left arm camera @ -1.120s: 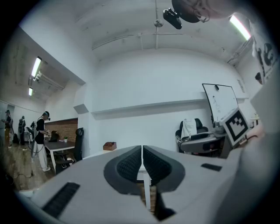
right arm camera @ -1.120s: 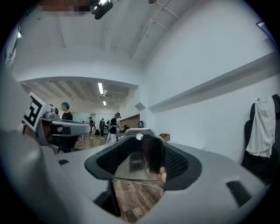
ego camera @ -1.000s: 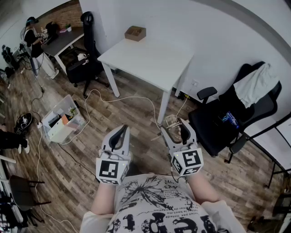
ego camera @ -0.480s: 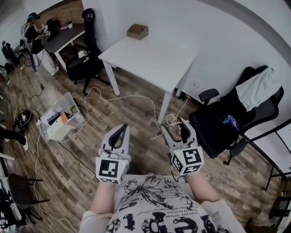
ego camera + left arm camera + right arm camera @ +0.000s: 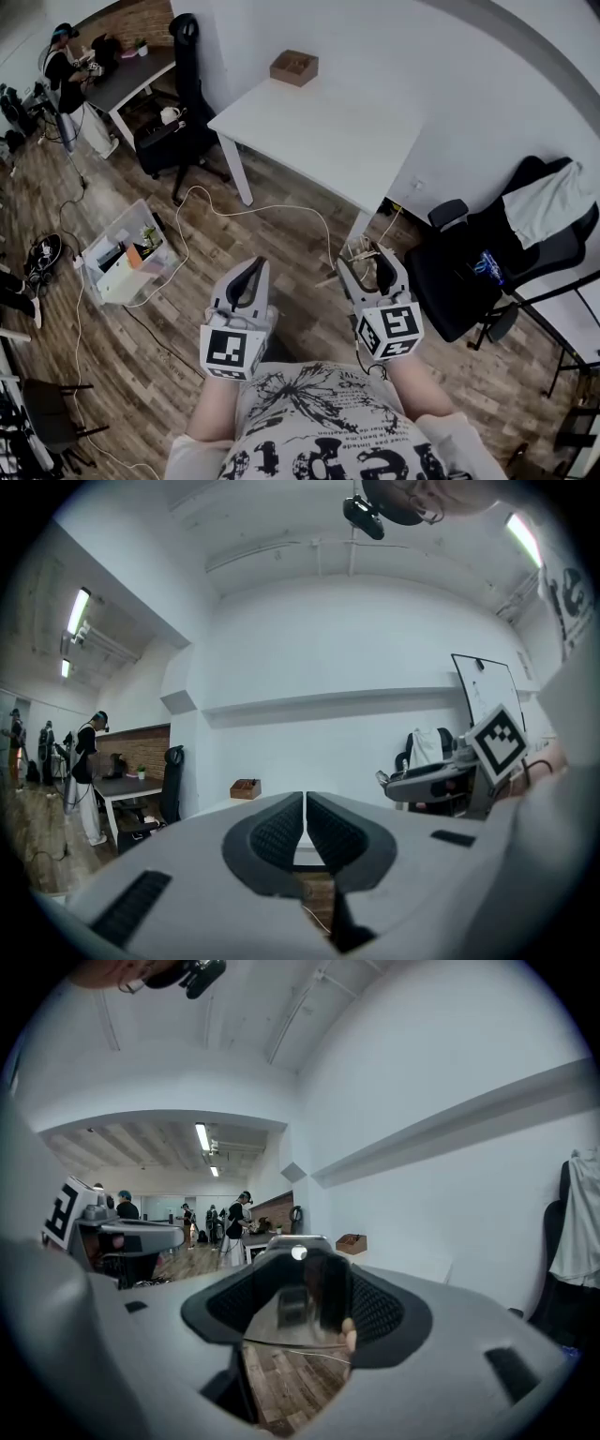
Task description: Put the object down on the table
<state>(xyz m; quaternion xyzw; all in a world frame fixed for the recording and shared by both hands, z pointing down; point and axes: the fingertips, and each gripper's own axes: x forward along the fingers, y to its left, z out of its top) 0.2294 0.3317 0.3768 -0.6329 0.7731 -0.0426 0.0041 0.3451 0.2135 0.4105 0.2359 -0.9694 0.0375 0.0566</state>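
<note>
Keeps the left gripper (image 5: pixel 251 274) clenched on nothing. Grasps the object (image 5: pixel 305 1302) in the right gripper (image 5: pixel 372 270), over the wooden floor (image 5: pixel 150 366). Turns slightly, shifting the white table (image 5: pixel 319 127) rightward in the head view (box (image 5: pixel 293 67) at its far corner). Stays well short of it, with nothing set down yet. Passes cables (image 5: pixel 234 211) and a black chair (image 5: pixel 459 281).

Operator's kit, logged.
T-shirt (image 5: pixel 319 433) was white with black graphic print; left gripper (image 5: pixel 251 273) and right gripper (image 5: pixel 367 265) were pale grey, black-padded, each bearing a black-and-white marker cube (image 5: pixel 231 349).
</note>
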